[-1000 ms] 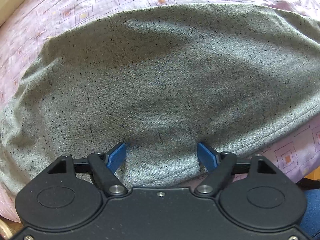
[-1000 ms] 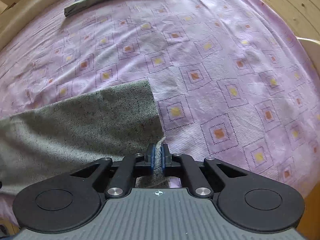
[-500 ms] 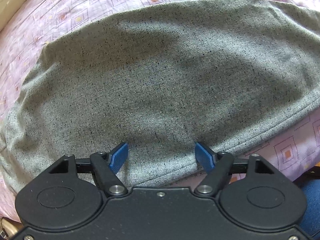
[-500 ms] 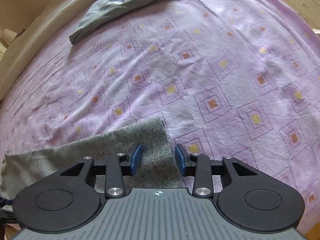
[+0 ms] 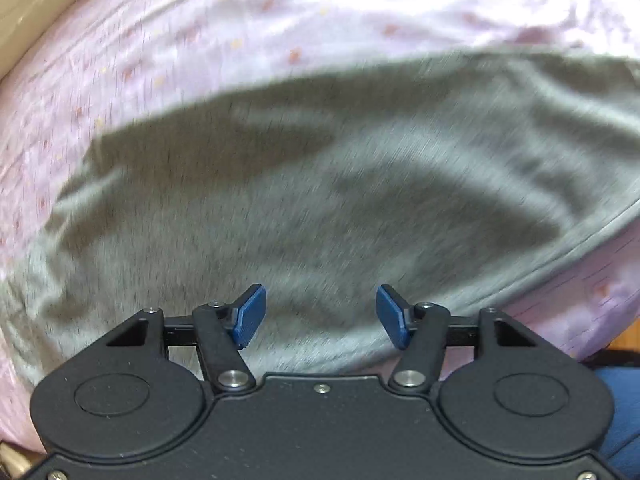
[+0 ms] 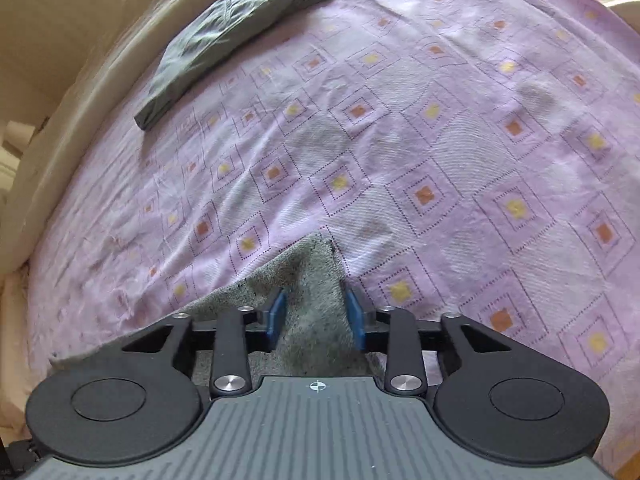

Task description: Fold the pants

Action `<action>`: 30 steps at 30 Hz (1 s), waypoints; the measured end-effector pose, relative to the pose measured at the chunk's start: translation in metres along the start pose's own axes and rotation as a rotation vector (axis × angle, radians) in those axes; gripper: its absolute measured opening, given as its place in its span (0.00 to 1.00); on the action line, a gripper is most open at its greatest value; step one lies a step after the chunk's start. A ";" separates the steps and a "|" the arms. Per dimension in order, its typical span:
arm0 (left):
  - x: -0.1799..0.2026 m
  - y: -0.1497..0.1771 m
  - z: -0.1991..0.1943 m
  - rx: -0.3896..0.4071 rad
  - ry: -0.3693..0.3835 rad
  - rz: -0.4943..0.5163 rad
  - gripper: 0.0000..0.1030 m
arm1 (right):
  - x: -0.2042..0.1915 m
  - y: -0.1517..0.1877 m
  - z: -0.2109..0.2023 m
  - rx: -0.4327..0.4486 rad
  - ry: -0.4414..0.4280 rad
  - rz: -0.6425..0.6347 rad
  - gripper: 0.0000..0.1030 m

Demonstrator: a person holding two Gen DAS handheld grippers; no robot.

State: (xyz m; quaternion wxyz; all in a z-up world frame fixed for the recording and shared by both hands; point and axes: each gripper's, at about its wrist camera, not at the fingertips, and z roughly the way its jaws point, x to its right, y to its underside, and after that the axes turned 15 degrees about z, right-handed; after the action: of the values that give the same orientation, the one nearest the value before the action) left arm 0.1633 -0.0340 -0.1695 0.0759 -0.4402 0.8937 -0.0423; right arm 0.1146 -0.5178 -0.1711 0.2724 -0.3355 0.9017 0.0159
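Observation:
Grey speckled pants (image 5: 320, 184) lie spread flat on the pink patterned bed sheet (image 5: 200, 40), filling most of the blurred left wrist view. My left gripper (image 5: 320, 316) hangs straight above the cloth near its lower hem; its jaws are closing with nothing between the blue pads. In the right wrist view a corner of the same pants (image 6: 308, 268) lies on the sheet. My right gripper (image 6: 316, 314) hovers over that corner, its jaws opening, the pads clear of the cloth.
A second dark grey folded garment (image 6: 228, 44) lies at the far left of the bed sheet (image 6: 440, 140). A beige padded bed edge (image 6: 52, 140) curves along the left. Blue cloth of a person's leg (image 5: 620, 400) shows at the lower right.
My right gripper let go of the pants corner, spread its jaws and rolled as it drew back. My left gripper rose off the pants and its jaws narrowed a little.

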 end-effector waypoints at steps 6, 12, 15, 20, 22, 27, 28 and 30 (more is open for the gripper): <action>0.017 -0.049 -0.014 0.097 0.037 0.015 0.63 | 0.032 0.027 -0.028 -0.009 0.007 0.090 0.41; 0.038 -0.079 -0.010 0.115 0.052 0.058 0.63 | 0.054 0.066 -0.048 -0.001 -0.079 0.261 0.49; 0.046 -0.082 -0.006 0.106 0.059 0.081 0.63 | 0.058 0.076 -0.039 -0.023 -0.093 0.296 0.55; 0.055 -0.083 -0.007 0.096 0.060 0.100 0.63 | 0.059 0.067 -0.018 0.012 -0.109 0.359 0.60; 0.056 -0.083 -0.008 0.099 0.060 0.100 0.63 | 0.057 0.058 -0.014 0.045 -0.138 0.378 0.62; 0.055 -0.088 -0.010 0.108 0.070 0.071 0.63 | 0.039 0.030 0.002 0.050 -0.114 0.325 0.62; 0.054 -0.091 -0.009 0.108 0.076 0.057 0.63 | 0.035 0.027 0.005 0.031 -0.104 0.305 0.60; 0.052 -0.099 -0.005 0.107 0.085 0.018 0.63 | 0.028 0.023 0.010 -0.007 -0.064 0.262 0.38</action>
State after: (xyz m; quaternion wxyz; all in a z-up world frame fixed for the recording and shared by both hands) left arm 0.2087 -0.1356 -0.1555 0.0615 -0.4252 0.8965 -0.1081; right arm 0.0879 -0.5147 -0.1976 0.2952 -0.2150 0.9286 0.0652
